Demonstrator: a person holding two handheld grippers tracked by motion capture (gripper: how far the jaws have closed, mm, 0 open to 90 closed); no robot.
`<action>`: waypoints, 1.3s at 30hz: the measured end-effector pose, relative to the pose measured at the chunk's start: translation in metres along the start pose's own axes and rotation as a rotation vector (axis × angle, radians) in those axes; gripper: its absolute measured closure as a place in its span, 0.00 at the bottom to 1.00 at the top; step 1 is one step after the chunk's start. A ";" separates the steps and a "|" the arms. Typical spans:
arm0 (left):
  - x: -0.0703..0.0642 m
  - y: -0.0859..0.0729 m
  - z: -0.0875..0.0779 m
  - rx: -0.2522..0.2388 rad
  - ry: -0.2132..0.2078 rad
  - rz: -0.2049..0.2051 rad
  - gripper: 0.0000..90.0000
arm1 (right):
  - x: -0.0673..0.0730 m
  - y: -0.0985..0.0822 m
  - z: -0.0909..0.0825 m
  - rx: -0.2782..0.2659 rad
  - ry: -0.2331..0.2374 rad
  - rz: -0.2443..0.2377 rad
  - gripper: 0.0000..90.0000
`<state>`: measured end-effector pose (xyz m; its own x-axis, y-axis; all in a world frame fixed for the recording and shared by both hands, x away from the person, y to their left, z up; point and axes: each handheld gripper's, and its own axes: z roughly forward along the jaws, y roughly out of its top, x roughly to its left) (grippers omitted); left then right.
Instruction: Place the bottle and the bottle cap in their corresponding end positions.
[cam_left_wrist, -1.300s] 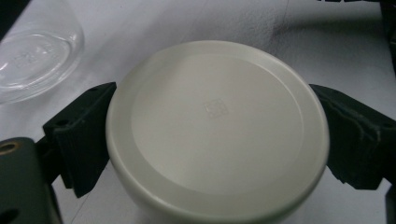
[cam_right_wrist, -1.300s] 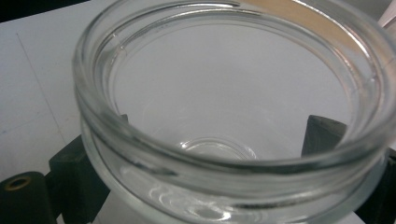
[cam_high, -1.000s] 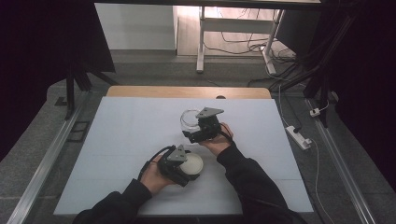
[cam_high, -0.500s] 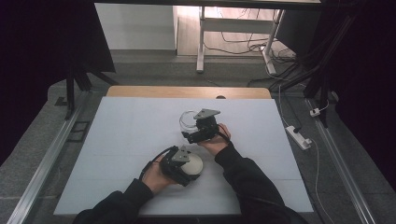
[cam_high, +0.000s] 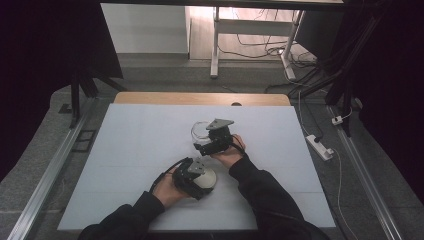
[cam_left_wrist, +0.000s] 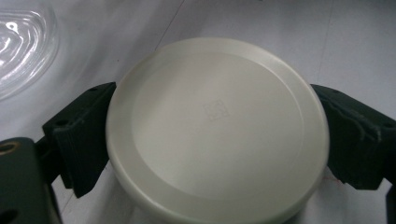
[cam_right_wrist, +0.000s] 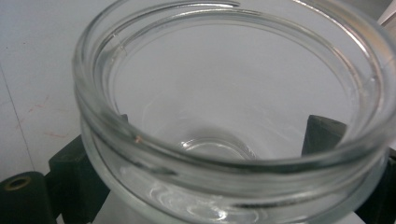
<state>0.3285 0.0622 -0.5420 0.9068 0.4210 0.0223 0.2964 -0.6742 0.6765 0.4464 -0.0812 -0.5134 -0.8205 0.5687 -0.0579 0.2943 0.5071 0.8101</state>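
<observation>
Lid (cam_left_wrist: 217, 126): cream plastic, smooth, soft satin sheen, faint square mark moulded at centre. Jar (cam_right_wrist: 233, 116): clear glass, glossy, thick rounded rim with threads. Left tool (cam_left_wrist: 217, 140) and right tool (cam_right_wrist: 219, 154): jaws matt black plastic, slightly grainy. Bench (cam_high: 140, 135): matt pale grey-white sheet; bare wood strip along far edge.

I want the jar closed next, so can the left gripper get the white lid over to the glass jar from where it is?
Probably yes: the left gripper grips the white lid, and bare table separates it from the glass jar, open-mouthed in the right gripper.
</observation>
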 end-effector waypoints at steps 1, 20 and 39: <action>0.000 0.000 0.000 0.002 -0.002 -0.004 0.09 | 0.000 0.000 0.000 0.000 0.001 0.003 0.07; 0.003 0.000 0.000 0.008 -0.015 -0.032 0.07 | -0.003 -0.001 0.000 0.008 0.014 0.015 0.07; 0.006 -0.003 -0.022 -0.113 -0.044 -0.112 0.00 | -0.008 0.001 -0.016 -0.002 0.055 0.048 0.00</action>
<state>0.3266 0.0799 -0.5272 0.8831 0.4608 -0.0885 0.3628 -0.5510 0.7515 0.4451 -0.0952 -0.5026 -0.8310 0.5561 0.0131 0.3333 0.4790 0.8121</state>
